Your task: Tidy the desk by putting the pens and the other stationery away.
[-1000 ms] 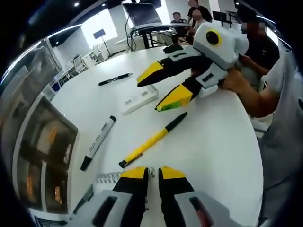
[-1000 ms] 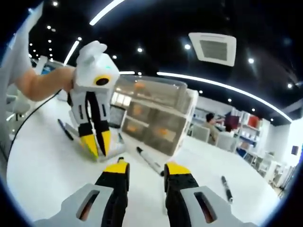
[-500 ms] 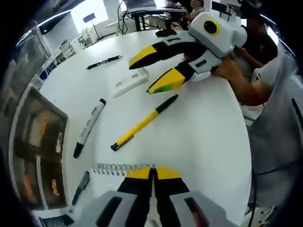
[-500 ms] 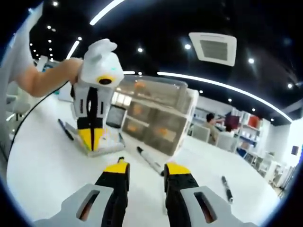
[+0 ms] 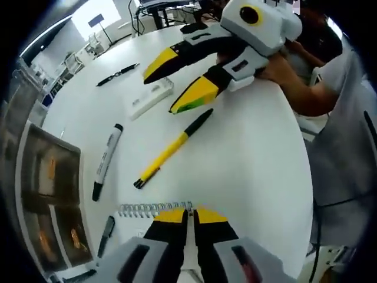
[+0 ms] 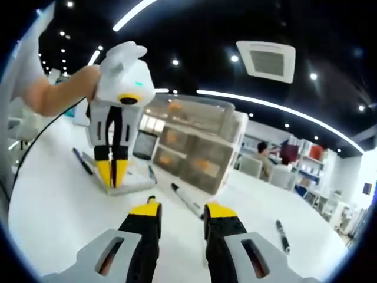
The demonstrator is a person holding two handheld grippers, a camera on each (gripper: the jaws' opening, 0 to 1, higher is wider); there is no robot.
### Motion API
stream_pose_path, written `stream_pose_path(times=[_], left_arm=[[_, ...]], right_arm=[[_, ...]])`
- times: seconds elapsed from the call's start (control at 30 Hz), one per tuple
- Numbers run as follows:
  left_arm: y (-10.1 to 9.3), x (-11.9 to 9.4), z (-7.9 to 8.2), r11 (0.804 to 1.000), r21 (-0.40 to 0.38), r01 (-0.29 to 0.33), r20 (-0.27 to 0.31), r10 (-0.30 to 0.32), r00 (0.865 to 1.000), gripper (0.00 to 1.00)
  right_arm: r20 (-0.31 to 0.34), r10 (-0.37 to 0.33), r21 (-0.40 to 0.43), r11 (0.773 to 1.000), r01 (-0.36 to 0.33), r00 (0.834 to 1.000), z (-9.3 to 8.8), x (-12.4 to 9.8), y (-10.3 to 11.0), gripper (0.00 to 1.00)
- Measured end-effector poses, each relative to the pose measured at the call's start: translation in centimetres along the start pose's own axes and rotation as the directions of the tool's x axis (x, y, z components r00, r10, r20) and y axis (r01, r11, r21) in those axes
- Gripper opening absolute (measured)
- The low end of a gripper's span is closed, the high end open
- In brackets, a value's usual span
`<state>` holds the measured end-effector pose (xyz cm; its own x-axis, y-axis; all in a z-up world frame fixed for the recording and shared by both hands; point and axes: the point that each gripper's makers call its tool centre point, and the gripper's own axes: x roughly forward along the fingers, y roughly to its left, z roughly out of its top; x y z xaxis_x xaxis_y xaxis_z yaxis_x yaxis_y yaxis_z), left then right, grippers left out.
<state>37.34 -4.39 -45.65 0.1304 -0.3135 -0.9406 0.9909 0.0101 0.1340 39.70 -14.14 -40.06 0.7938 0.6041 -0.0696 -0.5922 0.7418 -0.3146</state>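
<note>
My left gripper [image 5: 188, 213] is shut on the edge of a spiral notebook [image 5: 144, 210] lying on the white table [image 5: 253, 165]. In the right gripper view the left gripper [image 6: 113, 175] stands upright with its tips pinched on the notebook [image 6: 131, 185]. My right gripper [image 5: 172, 85] hovers open above a small white box [image 5: 151, 99]; its own jaws [image 6: 182, 210] stand apart with nothing between them. A yellow pen with a black cap [image 5: 172, 148] lies between the two grippers. A black-and-white marker [image 5: 107, 160] lies to its left, and a black pen [image 5: 118, 75] farther off.
A clear drawer organiser [image 5: 41, 194] [image 6: 194, 147] stands at the table's edge, with a small dark pen [image 5: 106, 234] beside it. A marker [image 6: 187, 200] and a black pen [image 6: 283, 236] lie ahead of the right gripper. People sit at desks in the background.
My left gripper's jaws have closed from slightly apart onto the notebook's edge. The right gripper stays open in much the same place.
</note>
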Motion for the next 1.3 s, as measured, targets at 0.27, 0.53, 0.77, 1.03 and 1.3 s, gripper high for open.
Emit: stream_pose_path(times=[0.27,0.53,0.77,1.03,1.3], left_arm=[[0.7,0.3,-0.1,0.999,-0.052,0.005,0.012,-0.004,1.0,0.03],[0.9,0.2,0.0,0.991,-0.132,-0.002,0.063,0.01,0.998,0.01],[1.0,-0.8,0.4,0.975,-0.22,0.022,0.177,0.018,0.984,0.01],[1.0,-2.5,2.6,0.966,-0.247,0.077,0.33,0.009,0.944,0.01],[1.4,-4.2,3.6,0.952,-0.281,0.12,0.476,0.029,0.879,0.01]], right_arm=[[-0.006,0.001,-0.007,1.0,-0.001,1.0,-0.1,0.0,0.0,0.26],[-0.008,-0.002,-0.004,1.0,0.002,1.0,-0.2,0.1,-0.1,0.26],[-0.017,0.007,0.003,1.0,-0.007,1.0,-0.4,0.2,0.1,0.26],[-0.033,0.01,0.023,1.0,-0.009,0.999,-0.8,0.4,0.0,0.27],[-0.039,0.005,0.046,0.999,-0.003,0.999,-1.0,0.3,-0.2,0.27]])
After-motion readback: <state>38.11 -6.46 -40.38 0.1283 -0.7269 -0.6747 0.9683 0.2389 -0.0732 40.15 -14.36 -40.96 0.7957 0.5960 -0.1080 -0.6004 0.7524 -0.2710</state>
